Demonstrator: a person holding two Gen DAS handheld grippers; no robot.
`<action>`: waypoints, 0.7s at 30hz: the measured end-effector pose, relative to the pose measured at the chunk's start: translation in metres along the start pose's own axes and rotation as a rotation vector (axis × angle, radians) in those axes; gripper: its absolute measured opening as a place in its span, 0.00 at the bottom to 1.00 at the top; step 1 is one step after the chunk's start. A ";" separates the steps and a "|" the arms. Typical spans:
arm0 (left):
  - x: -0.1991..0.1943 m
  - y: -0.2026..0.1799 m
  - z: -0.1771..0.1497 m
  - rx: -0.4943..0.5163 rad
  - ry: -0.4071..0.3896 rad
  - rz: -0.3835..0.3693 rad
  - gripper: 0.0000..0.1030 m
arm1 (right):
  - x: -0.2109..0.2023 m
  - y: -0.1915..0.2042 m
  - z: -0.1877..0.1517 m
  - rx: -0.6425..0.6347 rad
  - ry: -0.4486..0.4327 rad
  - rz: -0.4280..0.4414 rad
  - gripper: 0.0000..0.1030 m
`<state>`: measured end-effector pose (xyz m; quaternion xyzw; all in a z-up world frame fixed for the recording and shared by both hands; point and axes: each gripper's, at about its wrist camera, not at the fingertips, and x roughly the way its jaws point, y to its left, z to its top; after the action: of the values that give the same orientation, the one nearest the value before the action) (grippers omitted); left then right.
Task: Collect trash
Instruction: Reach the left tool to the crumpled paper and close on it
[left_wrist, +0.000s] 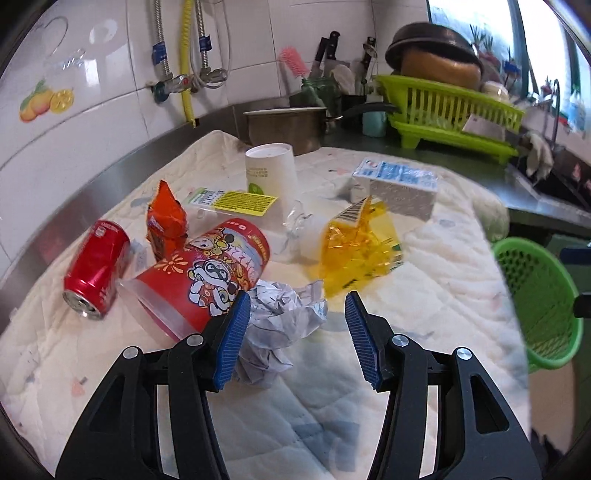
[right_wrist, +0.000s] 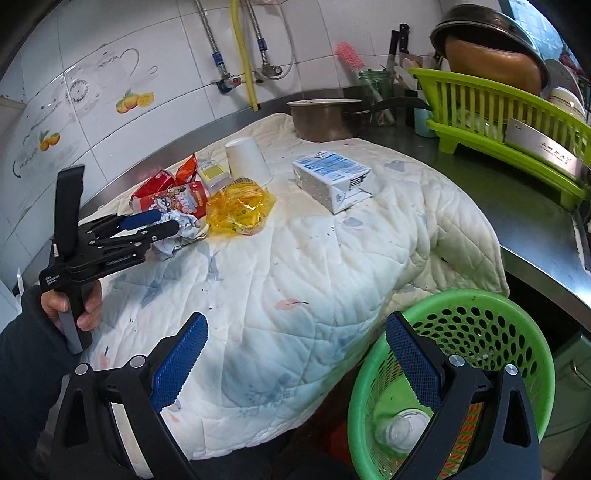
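While left claw (left_wrist: 295, 308) gapes over crumpled paper (left_wrist: 280, 317), red cup (left_wrist: 207, 273) crowds it.

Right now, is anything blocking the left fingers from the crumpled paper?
No. The crumpled paper already sits between the open left gripper fingers; the red cup only lies beside it.

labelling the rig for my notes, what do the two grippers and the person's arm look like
Both are black plastic hand-held tools with silver pivot bolts and two fingers faced with blue ribbed pads. The left gripper has a pistol-style handle with a grey trigger and small white lettering on its body; the right gripper looks the same in build. The left hand comes out of a dark sleeve.
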<state>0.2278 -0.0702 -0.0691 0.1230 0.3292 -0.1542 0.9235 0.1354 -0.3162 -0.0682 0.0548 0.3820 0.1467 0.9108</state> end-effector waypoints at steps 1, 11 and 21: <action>0.001 0.000 0.000 0.012 0.000 0.016 0.51 | 0.001 0.001 0.001 -0.003 0.001 0.002 0.91; 0.009 0.014 -0.005 0.019 0.025 0.039 0.51 | 0.014 0.010 0.009 -0.030 0.010 0.016 0.91; 0.012 0.023 -0.009 -0.023 0.039 0.048 0.35 | 0.044 0.029 0.040 -0.042 0.012 0.102 0.91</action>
<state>0.2402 -0.0482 -0.0804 0.1230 0.3460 -0.1257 0.9216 0.1870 -0.2742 -0.0640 0.0544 0.3811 0.2012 0.9008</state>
